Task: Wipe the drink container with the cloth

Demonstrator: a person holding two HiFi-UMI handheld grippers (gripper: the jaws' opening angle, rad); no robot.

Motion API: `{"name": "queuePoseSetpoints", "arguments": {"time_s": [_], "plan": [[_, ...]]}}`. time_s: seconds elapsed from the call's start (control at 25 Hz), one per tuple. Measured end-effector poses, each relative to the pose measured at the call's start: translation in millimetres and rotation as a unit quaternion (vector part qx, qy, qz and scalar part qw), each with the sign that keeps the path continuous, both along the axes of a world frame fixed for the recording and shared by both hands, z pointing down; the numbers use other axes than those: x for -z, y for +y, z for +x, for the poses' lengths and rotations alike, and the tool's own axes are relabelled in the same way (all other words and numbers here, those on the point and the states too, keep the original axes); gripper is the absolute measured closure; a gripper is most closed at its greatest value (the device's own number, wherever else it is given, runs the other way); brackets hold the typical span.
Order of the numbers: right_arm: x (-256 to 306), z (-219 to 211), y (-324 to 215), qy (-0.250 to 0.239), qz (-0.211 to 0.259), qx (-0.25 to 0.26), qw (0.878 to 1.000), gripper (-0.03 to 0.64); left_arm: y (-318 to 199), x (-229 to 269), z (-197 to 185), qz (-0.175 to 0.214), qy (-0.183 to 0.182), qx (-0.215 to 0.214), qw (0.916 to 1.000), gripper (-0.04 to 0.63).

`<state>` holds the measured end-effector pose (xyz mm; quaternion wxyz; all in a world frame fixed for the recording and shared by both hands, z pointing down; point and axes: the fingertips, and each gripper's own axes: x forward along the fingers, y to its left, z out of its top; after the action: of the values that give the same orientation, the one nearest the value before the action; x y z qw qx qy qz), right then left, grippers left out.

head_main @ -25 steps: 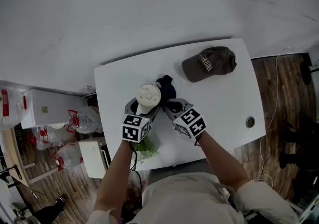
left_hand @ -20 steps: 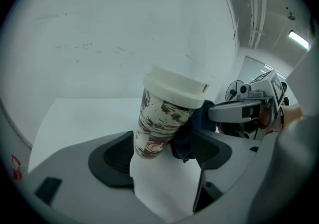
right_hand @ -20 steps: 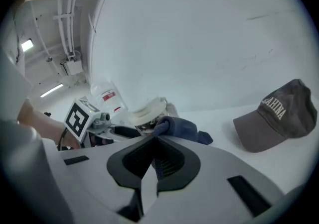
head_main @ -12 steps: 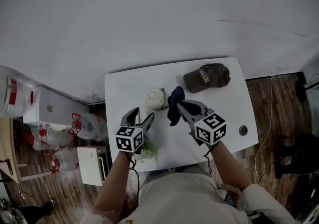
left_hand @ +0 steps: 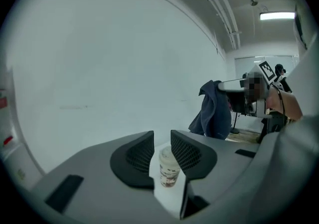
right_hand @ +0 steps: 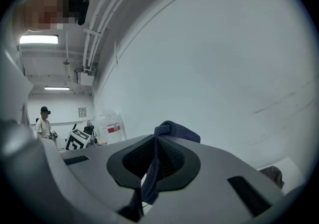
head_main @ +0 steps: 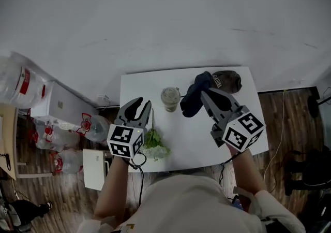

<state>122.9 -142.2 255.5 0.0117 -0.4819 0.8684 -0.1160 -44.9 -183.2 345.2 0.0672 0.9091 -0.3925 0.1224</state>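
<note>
White tabletop (head_main: 155, 84) against a pale wall fills the head view. A clear plastic drink cup with a lid (head_main: 170, 98) stands upright near the back edge, a brown cap (head_main: 230, 78) lies at the far right, and a bunch of pale green flowers (head_main: 154, 146) lies near the front. The left gripper (head_main: 140, 106) hovers to the cup's left, apart from it. The right gripper (head_main: 206, 95) hangs a dark navy cloth (head_main: 194, 100) just beside the cup's right side.

From the left gripper view, the jaws are closing on nothing; the cup (left_hand: 168, 168) shows beyond their narrow gap.

From the right gripper view, the jaws are clamped on a fold of the cloth (right_hand: 172, 131).

The wiping step seems paused, with the cup unheld. A further pass likely calls for spreading the left jaws to steady the cup, then pressing cloth to its wall.
</note>
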Motion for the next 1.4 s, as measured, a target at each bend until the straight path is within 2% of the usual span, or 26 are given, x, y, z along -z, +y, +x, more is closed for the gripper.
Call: {"name": "queuePoseSetpoints", "arguments": {"time_s": [0.24, 0.4, 0.48, 0.68, 0.84, 1.0, 1.2, 1.4], "plan": [[70.5, -13.3, 31.6, 0.037, 0.085, 0.002, 0.996, 0.580, 20.8, 67.3, -13.9, 0.086, -0.008, 0.000, 0.9962, 0.511], [101.5, -16.0, 52.0, 0.097, 0.151, -0.030, 0.983, 0.580, 34.6, 97.0, -22.6, 0.128, -0.018, 0.004, 0.9916, 0.523], [109.2, -17.6, 60.8, 0.103, 0.163, -0.035, 0.981, 0.580, 40.9, 106.8, -25.5, 0.147, -0.024, 0.006, 0.9889, 0.526], [110.3, -22.9, 76.4, 0.094, 0.159, -0.028, 0.982, 0.580, 55.7, 119.2, -39.3, 0.167, -0.028, 0.017, 0.9854, 0.540], [101.5, -29.8, 86.7, 0.114, 0.152, -0.023, 0.981, 0.580, 65.5, 128.8, -49.0, 0.190, -0.023, 0.026, 0.9811, 0.551], [89.2, -37.7, 94.7, 0.119, 0.142, -0.015, 0.983, 0.580, 73.1, 128.0, -54.9, 0.197, -0.026, 0.036, 0.9794, 0.560], [79.0, -45.2, 99.9, 0.128, 0.137, -0.007, 0.982, 0.580, 81.4, 139.0, -48.8, 0.202, 0.005, 0.053, 0.9780, 0.563], [74.5, -45.4, 97.5, 0.131, 0.131, -0.007, 0.983, 0.580, 80.5, 129.0, -46.6, 0.198, -0.012, 0.049, 0.9788, 0.563]]}}
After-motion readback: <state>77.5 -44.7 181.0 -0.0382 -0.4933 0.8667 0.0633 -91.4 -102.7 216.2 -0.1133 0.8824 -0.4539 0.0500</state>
